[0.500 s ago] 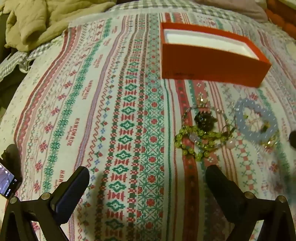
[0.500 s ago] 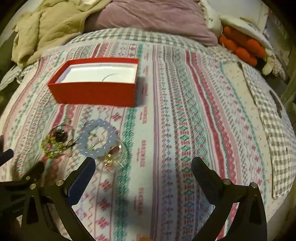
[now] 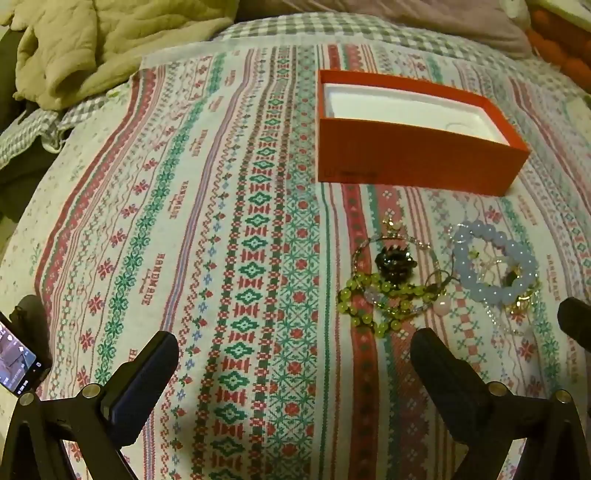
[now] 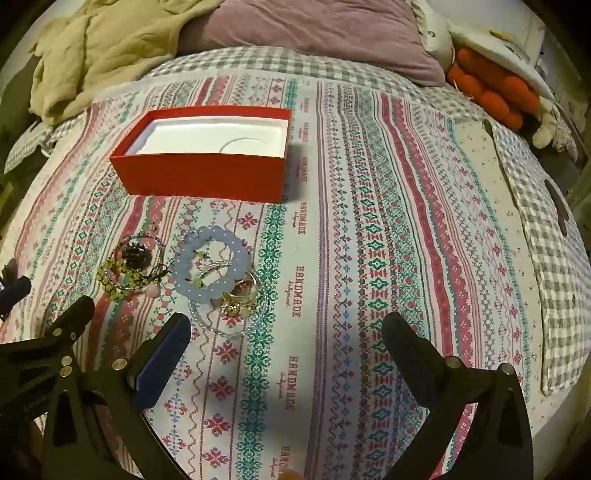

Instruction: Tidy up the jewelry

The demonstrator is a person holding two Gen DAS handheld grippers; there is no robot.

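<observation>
An open red box (image 3: 417,158) with a white lining stands on the patterned bedspread; it also shows in the right wrist view (image 4: 201,177). In front of it lies a pile of jewelry: a green bead bracelet (image 3: 373,302) (image 4: 118,282), a dark brooch-like piece (image 3: 393,262) (image 4: 135,254), a pale blue bead bracelet (image 3: 493,267) (image 4: 212,264), gold pieces (image 4: 242,297) and a clear bead strand (image 4: 225,326). My left gripper (image 3: 295,354) is open and empty, just left of the jewelry. My right gripper (image 4: 286,332) is open and empty, right of the pile.
The patterned bedspread (image 4: 369,258) covers the bed. A beige blanket (image 4: 96,48) lies bunched at the back left, a purple pillow (image 4: 314,33) at the back, an orange plush toy (image 4: 491,88) at the back right. A phone screen (image 3: 16,363) shows at the left edge.
Both grippers have moved a little forward toward the jewelry and the box. Both stay open. The jewelry has not moved.
</observation>
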